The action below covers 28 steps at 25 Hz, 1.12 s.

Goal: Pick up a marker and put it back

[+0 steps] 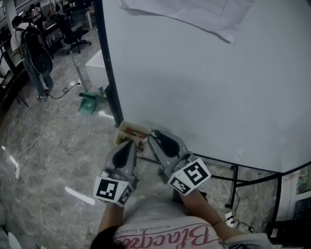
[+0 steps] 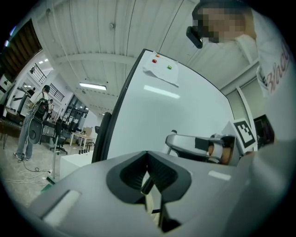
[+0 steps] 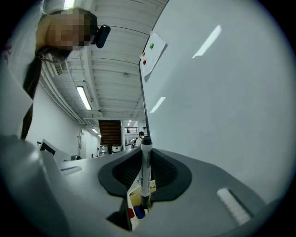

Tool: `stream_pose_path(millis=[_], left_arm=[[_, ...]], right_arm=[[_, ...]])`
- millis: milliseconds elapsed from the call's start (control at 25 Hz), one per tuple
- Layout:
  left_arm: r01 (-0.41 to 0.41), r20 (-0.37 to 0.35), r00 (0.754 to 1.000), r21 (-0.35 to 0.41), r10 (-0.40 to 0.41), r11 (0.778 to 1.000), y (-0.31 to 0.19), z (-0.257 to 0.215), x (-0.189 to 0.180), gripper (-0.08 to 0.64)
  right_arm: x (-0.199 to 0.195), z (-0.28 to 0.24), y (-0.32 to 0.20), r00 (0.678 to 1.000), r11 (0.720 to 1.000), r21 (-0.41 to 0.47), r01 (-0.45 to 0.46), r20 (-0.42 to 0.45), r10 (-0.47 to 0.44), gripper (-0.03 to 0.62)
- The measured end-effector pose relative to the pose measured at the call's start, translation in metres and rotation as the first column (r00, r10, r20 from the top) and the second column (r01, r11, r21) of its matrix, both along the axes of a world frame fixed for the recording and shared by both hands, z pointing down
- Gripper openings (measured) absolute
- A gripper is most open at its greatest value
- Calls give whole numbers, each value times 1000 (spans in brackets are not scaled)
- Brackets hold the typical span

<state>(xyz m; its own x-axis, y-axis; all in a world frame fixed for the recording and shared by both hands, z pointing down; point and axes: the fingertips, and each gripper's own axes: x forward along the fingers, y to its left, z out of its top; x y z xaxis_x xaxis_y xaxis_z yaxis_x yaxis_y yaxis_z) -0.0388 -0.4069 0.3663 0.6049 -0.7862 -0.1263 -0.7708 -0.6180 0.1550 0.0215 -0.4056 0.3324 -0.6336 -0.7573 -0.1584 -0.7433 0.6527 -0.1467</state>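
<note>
A marker (image 3: pixel 145 178) with a white body and black cap stands upright between the jaws of my right gripper (image 3: pixel 144 171), which is shut on it. Its lower end sits in a small cream holder box (image 3: pixel 134 201) beside a red and a blue marker. In the head view that box (image 1: pixel 132 131) hangs at the whiteboard's (image 1: pixel 218 87) lower left edge. My right gripper (image 1: pixel 155 137) reaches it from the right and my left gripper (image 1: pixel 129 144) from below. The left gripper (image 2: pixel 149 175) has its jaws together with nothing held, and cream box shows behind them.
A sheet of paper (image 1: pixel 194 14) is pinned high on the whiteboard. The board's black frame (image 1: pixel 109 73) and stand legs (image 1: pixel 233 180) are close by. On the marble floor lie a green object (image 1: pixel 88 104) and cables (image 1: pixel 43 131). A person (image 1: pixel 34 53) stands far left.
</note>
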Motion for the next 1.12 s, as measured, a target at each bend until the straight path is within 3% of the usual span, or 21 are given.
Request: stream_pose_path(millis=[320,480,800,960,1120], left_arm=[[10,15,1000,-13,-10,1000,-3,5,-5,-2],[25,11,1000,-14,-25,1000,-7,4,-11,-2],[4,4,1000,-6,-4,1000,-12,2,-6,-2],[-6,0,1000,-5,6,1000,-12,2,-4,-2],[1,-8,1000,-14,-1,1000,-14,5,-6,-2]], right_arm=[[-11,16,-9,1000,999,-45,25,-14,-26,66],[-22,48,-20,998,988,-151,29,-49,-37,66],[-32,97,-34,990,935,-352,48,-104,-91,66],[-28,101,-37,984,938,-347,14,-160,-74,70],[-18,101,-40,965,949,-307,-69,-262,-15,179]])
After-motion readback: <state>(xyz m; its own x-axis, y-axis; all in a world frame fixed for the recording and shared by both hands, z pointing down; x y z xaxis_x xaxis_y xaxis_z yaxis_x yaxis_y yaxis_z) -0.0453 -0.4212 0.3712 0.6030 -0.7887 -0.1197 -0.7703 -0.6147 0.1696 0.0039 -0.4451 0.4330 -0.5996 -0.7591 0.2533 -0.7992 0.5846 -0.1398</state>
